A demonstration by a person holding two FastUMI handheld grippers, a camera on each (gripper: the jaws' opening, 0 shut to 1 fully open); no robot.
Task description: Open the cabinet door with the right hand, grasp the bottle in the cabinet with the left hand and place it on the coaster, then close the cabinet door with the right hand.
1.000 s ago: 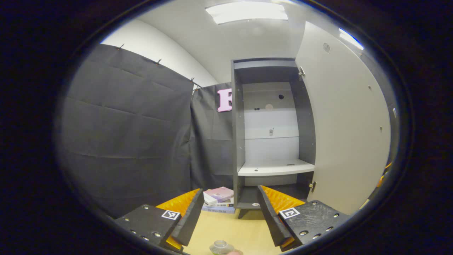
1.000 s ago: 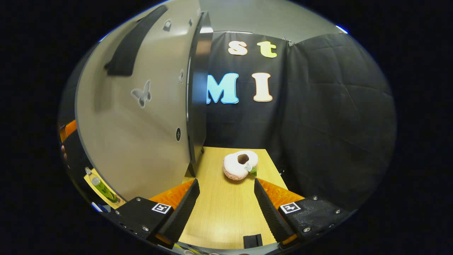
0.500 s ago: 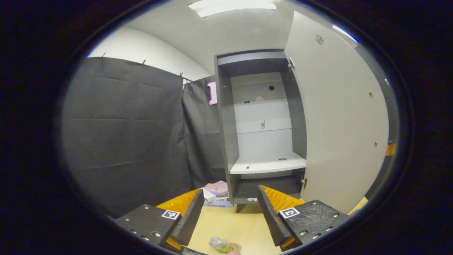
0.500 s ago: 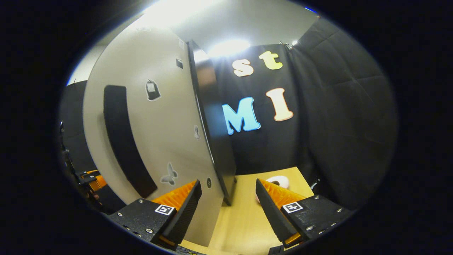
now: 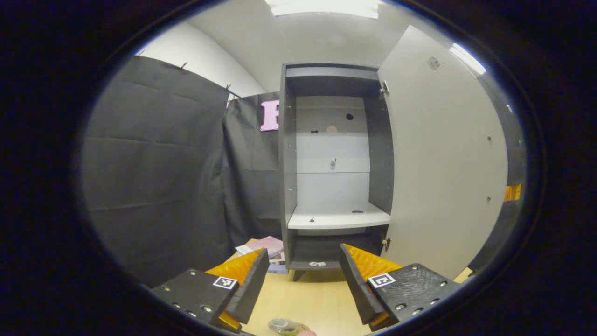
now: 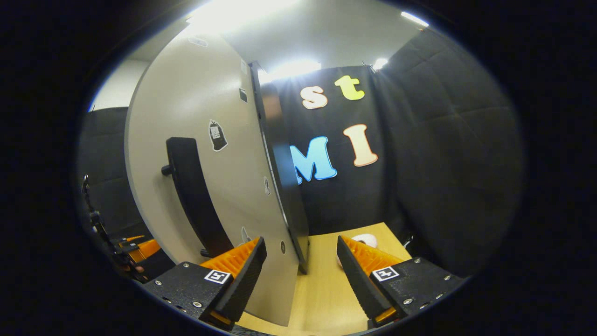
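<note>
Our right gripper [image 6: 301,273] has swung up from the tabletop to the pale open cabinet door [image 6: 210,154], fingers apart and empty near its long black handle [image 6: 196,200]. Our left gripper [image 5: 303,280], spread and empty, has released the clear green-tinted bottle [image 5: 282,325], now at the wooden bench's [image 5: 317,303] near edge; closing remains.

Cabinet [image 5: 332,154] door [image 5: 443,168] stands open (bottle [image 5: 282,326] below gripper [image 5: 303,284]).
</note>
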